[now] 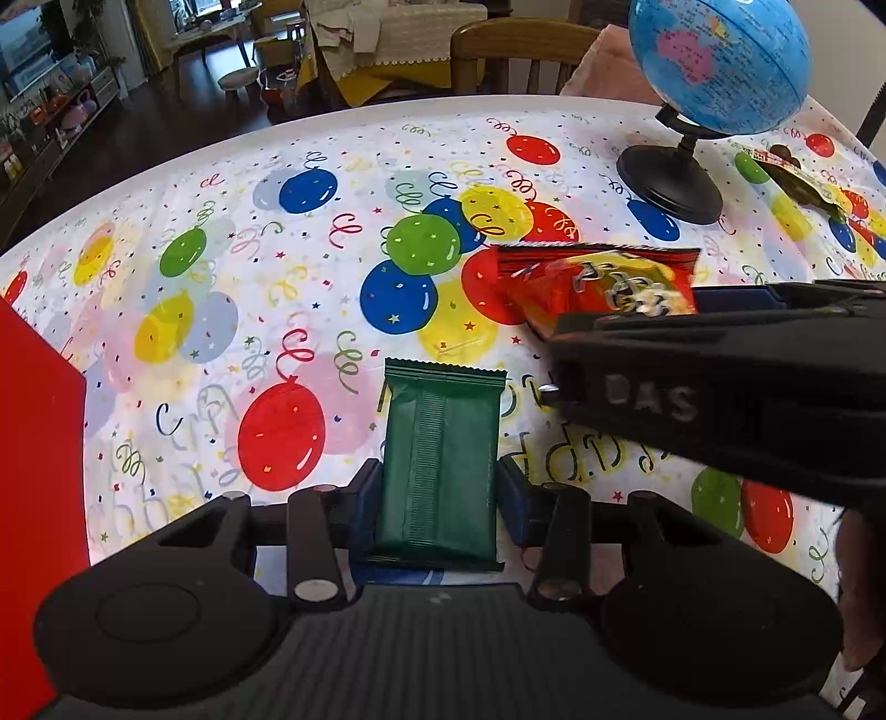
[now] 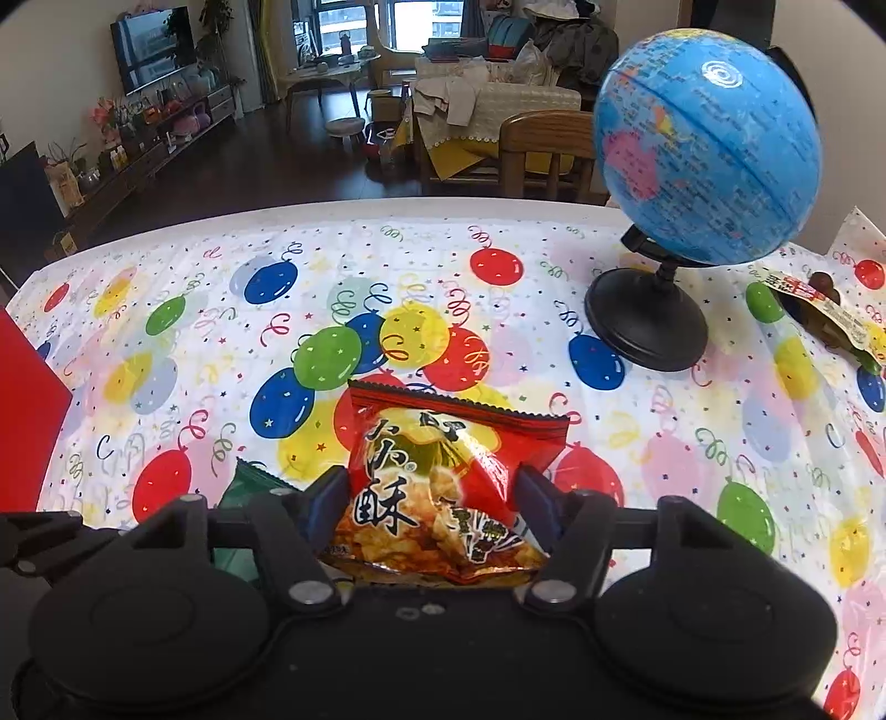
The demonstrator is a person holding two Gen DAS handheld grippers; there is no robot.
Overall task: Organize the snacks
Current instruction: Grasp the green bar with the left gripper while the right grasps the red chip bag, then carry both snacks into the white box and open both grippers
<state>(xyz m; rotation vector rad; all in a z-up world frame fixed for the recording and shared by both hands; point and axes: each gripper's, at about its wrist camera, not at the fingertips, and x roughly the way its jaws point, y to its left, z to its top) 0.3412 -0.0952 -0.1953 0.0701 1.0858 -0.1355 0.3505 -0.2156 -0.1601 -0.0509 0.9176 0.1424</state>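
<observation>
Green wafer packet [image 1: 437, 471] lies on the counter [image 1: 232, 266] between my left tongs [image 1: 437, 498], long axis along them, clamped. Red crisp bag [image 2: 443, 487] fills my right tongs [image 2: 437, 509], gripped.

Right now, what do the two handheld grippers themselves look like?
Both are matte black plastic. The left gripper and right gripper have dark blue finger pads, linkage arms with silver pivot pins, two round discs and a ribbed body. The right gripper's side carries raised lettering.

Both views are brightly daylit from far windows [image 2: 387, 22]; the desk [image 2: 166, 266] edge is bowed by fisheye distortion, corners are darkened.
</observation>
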